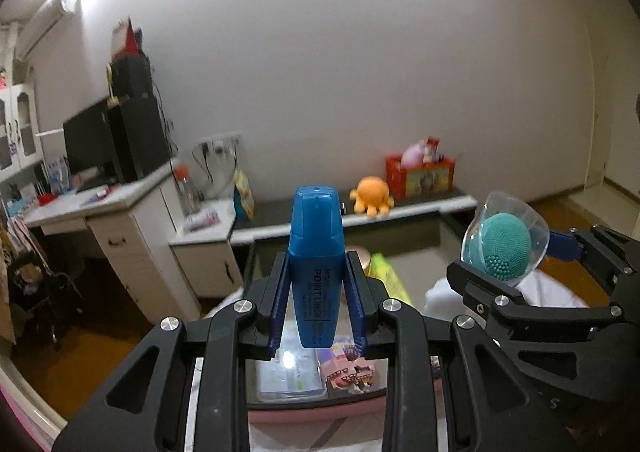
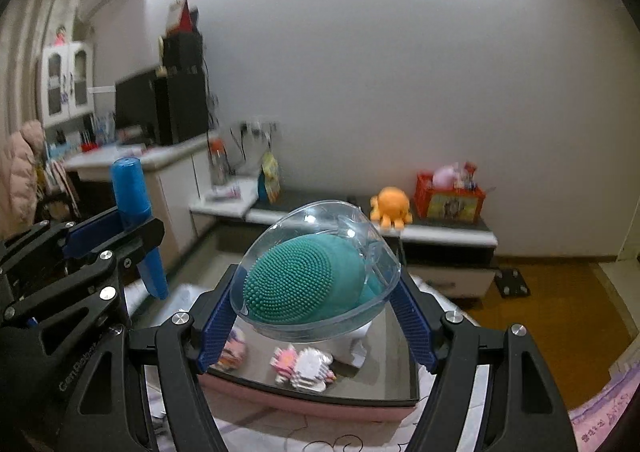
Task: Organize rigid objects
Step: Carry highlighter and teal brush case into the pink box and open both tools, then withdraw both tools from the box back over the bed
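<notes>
Left jaws: we are clamping the left gripper [image 1: 318, 292] on the blue highlighter [image 1: 316, 264], both blue pads pressing its sides.
Highlighter: we are holding it upright, cap end up, its lettered barrel hanging down between the pads, lifted above the glass worktop [image 1: 436, 240].
Right jaws: we are closing the right gripper [image 2: 320, 312] on the clear case [image 2: 320, 272], one pad on each side of it.
Clear case: it is carrying a teal bristled brush [image 2: 292, 280] inside, and we are holding it tilted in the air over the glass worktop [image 2: 384, 384].
The two grippers: in the left view the case [image 1: 505, 238] is hanging to the right of the highlighter, apart from it.
On the worktop: small pink and white toys [image 2: 304, 368] are lying below the case; a flat clear box [image 1: 288, 376] is lying below the highlighter.
Beyond the worktop: an orange plush octopus [image 2: 391, 207] is sitting on a low shelf [image 2: 448, 232] by the wall, with a red crate [image 2: 448, 195] just to its right.
</notes>
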Motion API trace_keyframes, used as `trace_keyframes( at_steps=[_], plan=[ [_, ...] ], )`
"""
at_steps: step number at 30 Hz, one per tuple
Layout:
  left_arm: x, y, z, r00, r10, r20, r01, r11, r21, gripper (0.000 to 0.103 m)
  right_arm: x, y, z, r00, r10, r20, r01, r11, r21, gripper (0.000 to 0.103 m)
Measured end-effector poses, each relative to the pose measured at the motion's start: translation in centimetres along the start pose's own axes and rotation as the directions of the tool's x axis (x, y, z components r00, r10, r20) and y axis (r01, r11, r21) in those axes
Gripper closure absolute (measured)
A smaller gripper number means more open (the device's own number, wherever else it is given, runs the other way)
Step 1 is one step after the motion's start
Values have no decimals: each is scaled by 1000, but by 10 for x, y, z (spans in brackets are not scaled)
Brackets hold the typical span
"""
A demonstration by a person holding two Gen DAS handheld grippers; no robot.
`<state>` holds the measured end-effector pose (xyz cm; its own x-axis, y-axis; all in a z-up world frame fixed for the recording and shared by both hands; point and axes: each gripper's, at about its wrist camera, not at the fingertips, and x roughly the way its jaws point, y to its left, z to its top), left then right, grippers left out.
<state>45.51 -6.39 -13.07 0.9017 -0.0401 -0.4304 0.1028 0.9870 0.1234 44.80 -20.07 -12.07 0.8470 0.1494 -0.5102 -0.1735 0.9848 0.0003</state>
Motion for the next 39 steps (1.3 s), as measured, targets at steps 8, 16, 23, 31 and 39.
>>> trace_keyframes(
  at_steps=[8,16,23,31,39],
  plan=[
    [52,-13,-17,992,-13,-126,16,1000,24,75,43,-14,-23,992,-31,-124,31,1000,-6,29],
    [55,-12,-16,994,24,-109,-20,999,36,42,68,-19,-31,983,-65,-174,62,998,-24,29],
    [49,-5,-14,995,49,-82,-47,998,29,14,71,-23,-27,981,-109,-159,104,994,-37,19],
    [-1,11,1,998,63,9,-62,998,-24,0,23,-19,-10,993,-93,-73,92,995,-27,19],
    [-92,36,3,987,74,139,-60,993,-104,0,-70,-5,-4,997,-31,72,32,999,-8,10]
  ],
)
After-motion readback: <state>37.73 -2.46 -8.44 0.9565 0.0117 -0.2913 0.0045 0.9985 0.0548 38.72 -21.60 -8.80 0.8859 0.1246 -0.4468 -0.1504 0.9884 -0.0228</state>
